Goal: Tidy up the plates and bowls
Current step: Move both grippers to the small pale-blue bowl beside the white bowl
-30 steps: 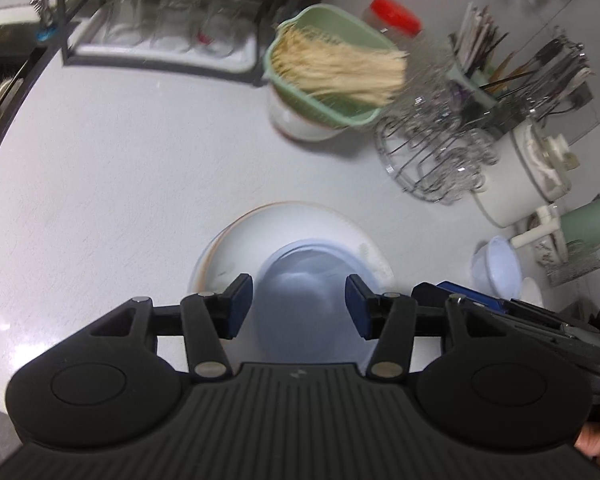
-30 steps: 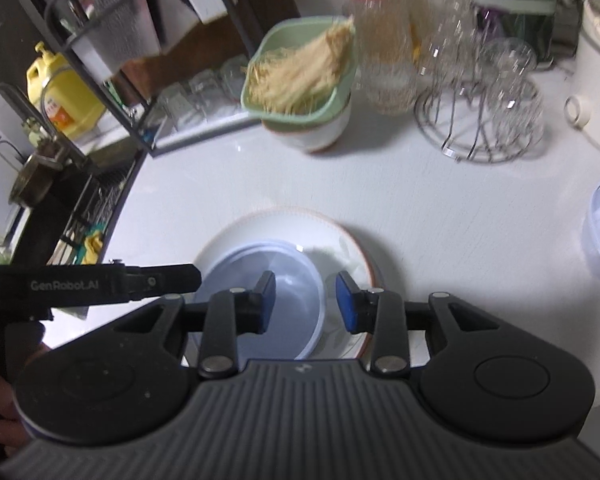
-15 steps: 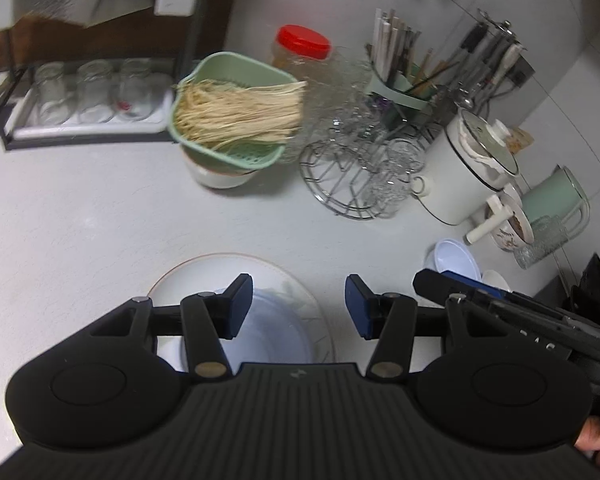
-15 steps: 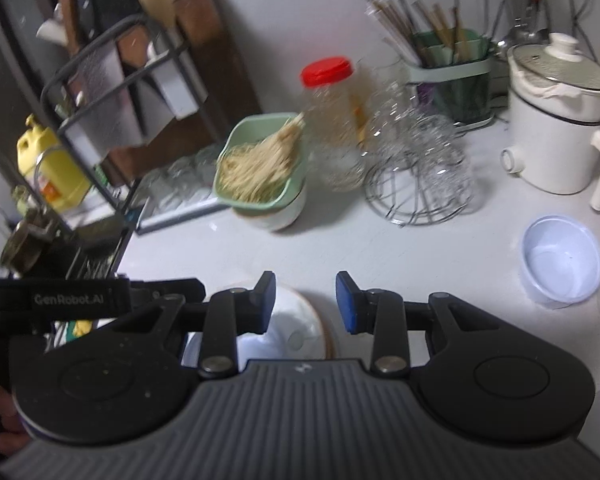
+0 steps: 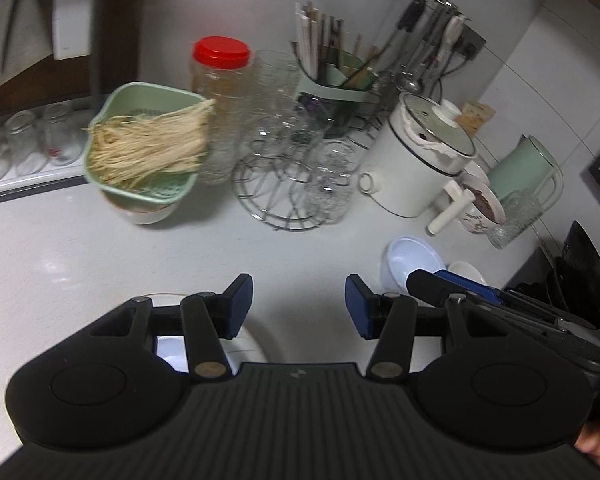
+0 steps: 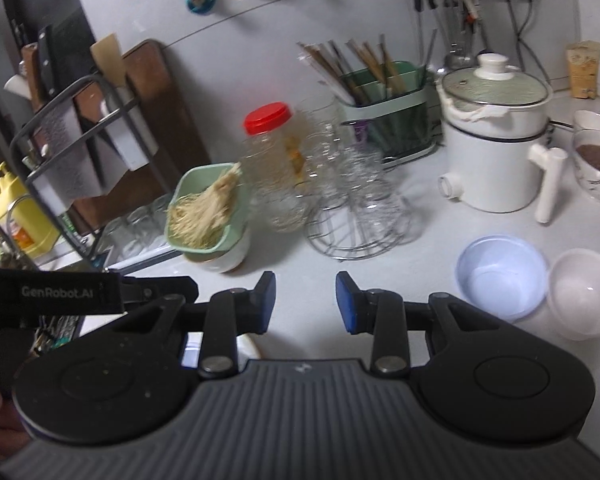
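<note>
White countertop (image 5: 60, 248) spans both views, crowded along the back wall.

White electric pot (image 6: 496, 148) with a glass lid stands at back right, its side handle pointing forward. Just left of it: green utensil caddy (image 6: 384, 120) full of chopsticks, then a wire rack of drinking glasses (image 6: 356, 208), then a clear jar with red lid (image 6: 266, 152).

Green strainer basket of pale noodles (image 5: 144, 148) sits on top of a white bowl (image 5: 148, 214), left of the jar.

Task items: pale blue bowl (image 6: 502, 276) rests upright on the counter at right, in front of the pot; a translucent white bowl (image 6: 584, 294) is just beside it, rims nearly touching. A white plate (image 5: 248, 344) carrying a pale blue bowl lies mostly hidden under the left gripper body; only an edge shows.

Left gripper (image 5: 299, 306): jaws partly apart, nothing between the blue pads, over bare counter.

Right gripper (image 6: 306, 302): jaws at a narrower gap, also empty, clear of the counter.
</note>
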### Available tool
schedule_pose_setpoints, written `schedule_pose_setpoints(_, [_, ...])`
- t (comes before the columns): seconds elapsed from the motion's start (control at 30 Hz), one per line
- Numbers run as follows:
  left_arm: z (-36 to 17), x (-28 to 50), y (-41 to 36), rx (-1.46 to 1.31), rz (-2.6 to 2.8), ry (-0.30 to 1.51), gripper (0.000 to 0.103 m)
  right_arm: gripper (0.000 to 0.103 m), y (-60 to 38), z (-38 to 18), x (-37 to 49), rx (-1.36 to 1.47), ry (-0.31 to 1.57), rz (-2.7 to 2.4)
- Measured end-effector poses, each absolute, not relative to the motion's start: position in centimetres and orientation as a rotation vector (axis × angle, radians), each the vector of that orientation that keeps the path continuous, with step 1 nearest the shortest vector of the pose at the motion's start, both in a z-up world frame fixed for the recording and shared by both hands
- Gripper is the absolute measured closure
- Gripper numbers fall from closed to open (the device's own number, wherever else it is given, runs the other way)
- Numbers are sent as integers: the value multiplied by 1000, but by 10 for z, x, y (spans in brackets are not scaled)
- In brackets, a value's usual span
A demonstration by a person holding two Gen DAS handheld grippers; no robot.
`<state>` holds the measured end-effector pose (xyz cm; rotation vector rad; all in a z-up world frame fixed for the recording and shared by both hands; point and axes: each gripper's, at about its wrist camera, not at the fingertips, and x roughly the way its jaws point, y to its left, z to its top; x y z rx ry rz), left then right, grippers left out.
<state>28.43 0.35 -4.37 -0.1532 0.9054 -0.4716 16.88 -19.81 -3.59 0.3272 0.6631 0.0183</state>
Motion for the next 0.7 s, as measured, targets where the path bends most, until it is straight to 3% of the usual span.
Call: schedule_pose_setpoints(0.7, [-46,272,-90,-75,-541,908,46,67,-272,-39,140,344,637,-51])
